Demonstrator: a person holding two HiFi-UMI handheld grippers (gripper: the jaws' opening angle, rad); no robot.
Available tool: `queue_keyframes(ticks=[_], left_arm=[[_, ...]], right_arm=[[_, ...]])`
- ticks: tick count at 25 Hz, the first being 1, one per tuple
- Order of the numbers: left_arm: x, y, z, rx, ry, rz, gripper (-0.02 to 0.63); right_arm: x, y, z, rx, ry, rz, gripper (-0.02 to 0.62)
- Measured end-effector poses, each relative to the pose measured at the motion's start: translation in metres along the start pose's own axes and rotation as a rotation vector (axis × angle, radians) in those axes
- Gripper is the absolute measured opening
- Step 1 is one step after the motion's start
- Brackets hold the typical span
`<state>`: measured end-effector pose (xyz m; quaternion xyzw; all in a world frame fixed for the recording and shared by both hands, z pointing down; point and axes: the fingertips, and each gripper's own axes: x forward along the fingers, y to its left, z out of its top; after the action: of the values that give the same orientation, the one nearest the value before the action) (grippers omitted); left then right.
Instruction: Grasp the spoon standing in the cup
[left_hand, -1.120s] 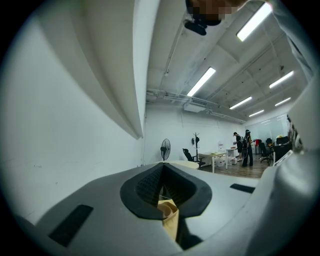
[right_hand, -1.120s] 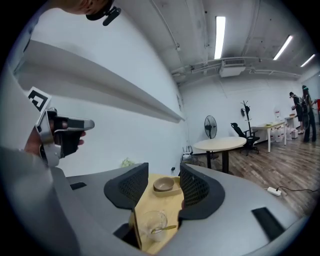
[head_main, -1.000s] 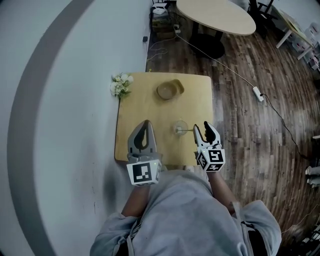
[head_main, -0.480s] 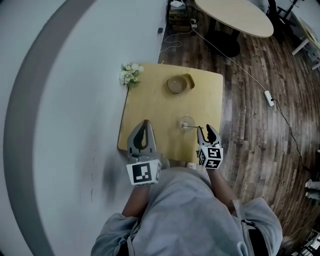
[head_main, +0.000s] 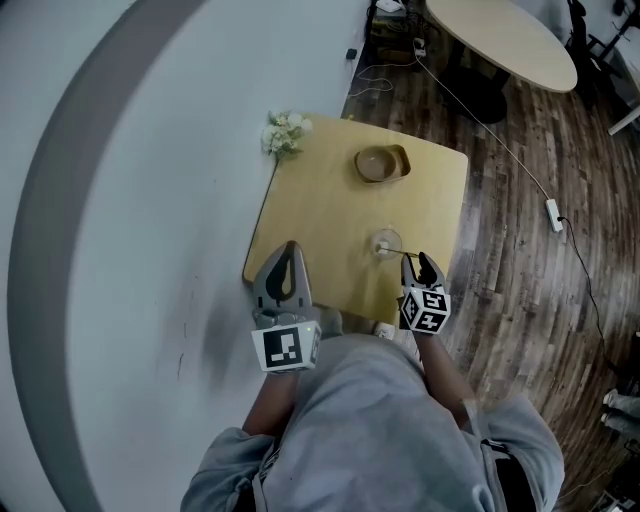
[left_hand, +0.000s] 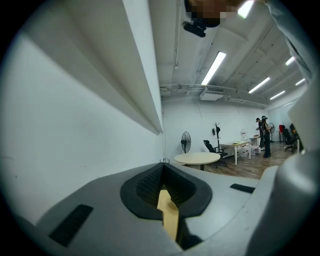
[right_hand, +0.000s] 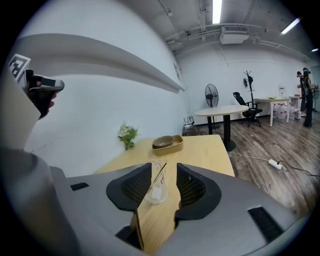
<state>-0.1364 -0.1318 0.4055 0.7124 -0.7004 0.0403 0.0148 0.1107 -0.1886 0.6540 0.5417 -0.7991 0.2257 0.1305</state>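
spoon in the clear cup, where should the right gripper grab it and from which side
Grip the thin long-handled spoon by its bare handle above the rim of the clear glass cup. The handle leans toward the open right gripper, so come from that near side, jaws straddling the handle.
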Motion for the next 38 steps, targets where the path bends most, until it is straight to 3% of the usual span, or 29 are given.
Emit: queue_keyframes(ticks=[7, 13, 20, 28, 38], left_arm=[[-0.014, 0.010, 0.001, 0.013, 0.009, 0.052, 0.002], [-0.024, 0.020, 0.002, 0.027, 0.005, 0.091, 0.002], [-0.032, 0.028, -0.003, -0.005, 0.009, 0.121, 0.002], [-0.028, 0.022, -0.005, -0.014, -0.003, 0.086, 0.002], [-0.009, 0.001, 0.000, -0.015, -0.018, -0.010, 0.002]], right_arm=[[0.009, 0.004, -0.008, 0.092, 0.019, 0.039, 0.141], [0.016, 0.006, -0.009, 0.132, 0.020, 0.038, 0.037], [0.012, 0.017, 0.000, 0.181, -0.006, 0.067, 0.005], [0.000, 0.032, 0.029, 0.059, -0.074, 0.082, 0.005], [-0.027, 0.032, 0.067, 0.108, -0.168, 0.075, 0.005]])
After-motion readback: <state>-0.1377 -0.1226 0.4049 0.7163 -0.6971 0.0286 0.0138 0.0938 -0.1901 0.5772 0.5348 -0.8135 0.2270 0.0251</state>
